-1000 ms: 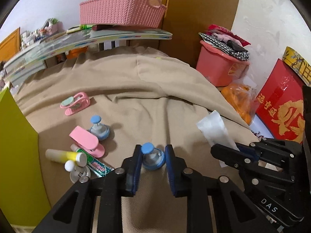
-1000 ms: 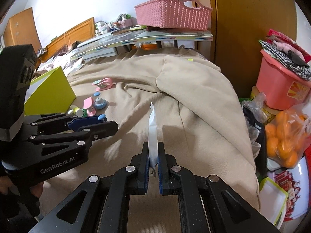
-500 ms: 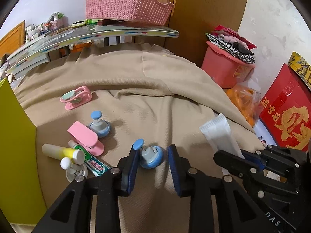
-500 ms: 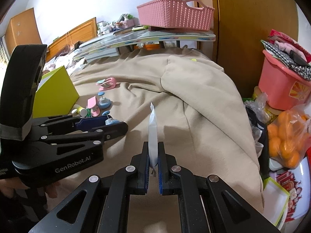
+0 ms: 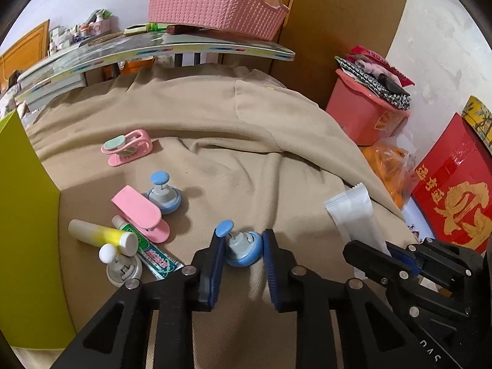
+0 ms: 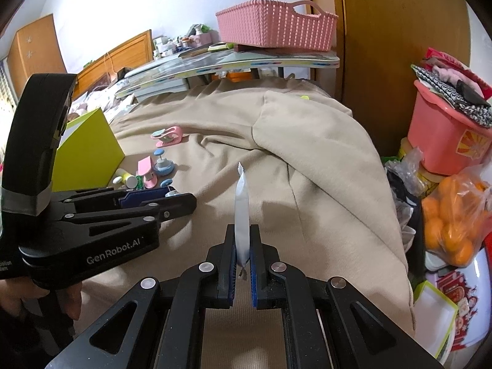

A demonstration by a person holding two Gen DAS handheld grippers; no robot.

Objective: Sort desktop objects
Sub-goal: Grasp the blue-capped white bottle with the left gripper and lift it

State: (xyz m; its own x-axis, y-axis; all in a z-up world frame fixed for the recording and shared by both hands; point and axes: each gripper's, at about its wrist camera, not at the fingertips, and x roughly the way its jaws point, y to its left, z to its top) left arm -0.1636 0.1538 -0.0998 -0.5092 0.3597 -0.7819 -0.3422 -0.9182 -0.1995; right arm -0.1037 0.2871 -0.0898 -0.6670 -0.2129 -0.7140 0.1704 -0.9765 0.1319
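Beige ribbed cloth (image 5: 246,141) covers the desktop, rumpled into soft folds. On it, near the front, a small blue-and-grey suction hook (image 5: 243,247) with a round blue knob lies tipped over between the left gripper (image 5: 241,266)'s blue pads, which stand spread on either side without pinching it. To the right, the right gripper (image 6: 243,264) is clenched on a flat white sachet (image 6: 241,212) with crimped ends, holding it on edge above the cloth.

Left of the tipped hook sits a cluster: a second blue hook (image 5: 163,195) upright, a glossy pink clip (image 5: 140,213), a green-and-white tube (image 5: 152,253), a cream and yellow stick (image 5: 103,235) and a white hook (image 5: 121,266). Farther back lies another pink clip (image 5: 127,147). A lime-green box (image 5: 27,215) stands at the far left; its inside is hidden. A woven pink basket (image 5: 212,6) rests on a shelf beyond; its contents cannot be seen. A hand (image 6: 40,295) grips the left tool's handle low at the left.
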